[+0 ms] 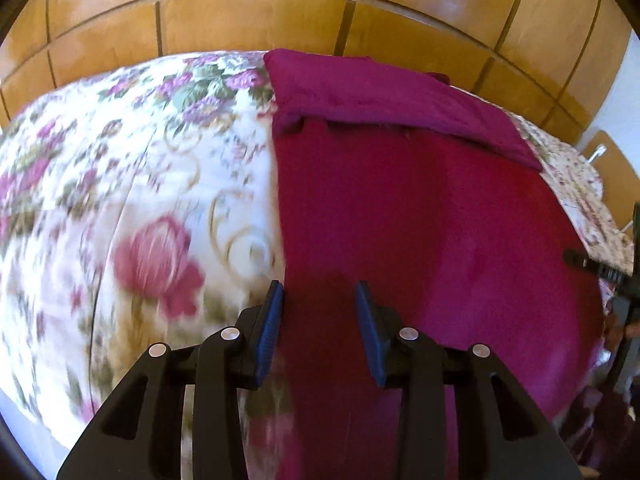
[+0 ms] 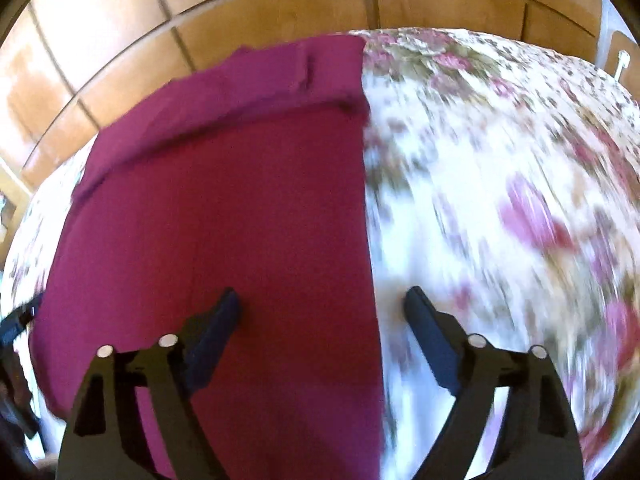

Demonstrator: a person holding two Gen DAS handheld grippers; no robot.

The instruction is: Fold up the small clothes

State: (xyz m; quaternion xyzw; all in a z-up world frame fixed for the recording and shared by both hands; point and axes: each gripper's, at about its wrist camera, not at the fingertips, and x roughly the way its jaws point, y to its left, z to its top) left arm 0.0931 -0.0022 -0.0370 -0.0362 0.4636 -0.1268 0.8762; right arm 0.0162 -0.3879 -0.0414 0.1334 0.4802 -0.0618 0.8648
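A dark red garment (image 1: pixel 420 216) lies flat on a floral bedspread (image 1: pixel 120 200), with its far end folded over as a purple-red band (image 1: pixel 380 96). My left gripper (image 1: pixel 319 292) is open and empty, over the garment's left edge near its near end. In the right wrist view the same garment (image 2: pixel 224 208) fills the left half, folded band (image 2: pixel 260 80) at the far end. My right gripper (image 2: pixel 322 300) is wide open and empty, straddling the garment's right edge, left finger (image 2: pixel 216 328) over cloth, right finger (image 2: pixel 432 340) over the bedspread (image 2: pixel 500 200).
A wooden panelled headboard or wall (image 1: pixel 280 12) stands behind the bed, also in the right wrist view (image 2: pixel 240 8). The right gripper's black frame (image 1: pixel 612 276) shows at the right edge of the left view. Both views are motion-blurred.
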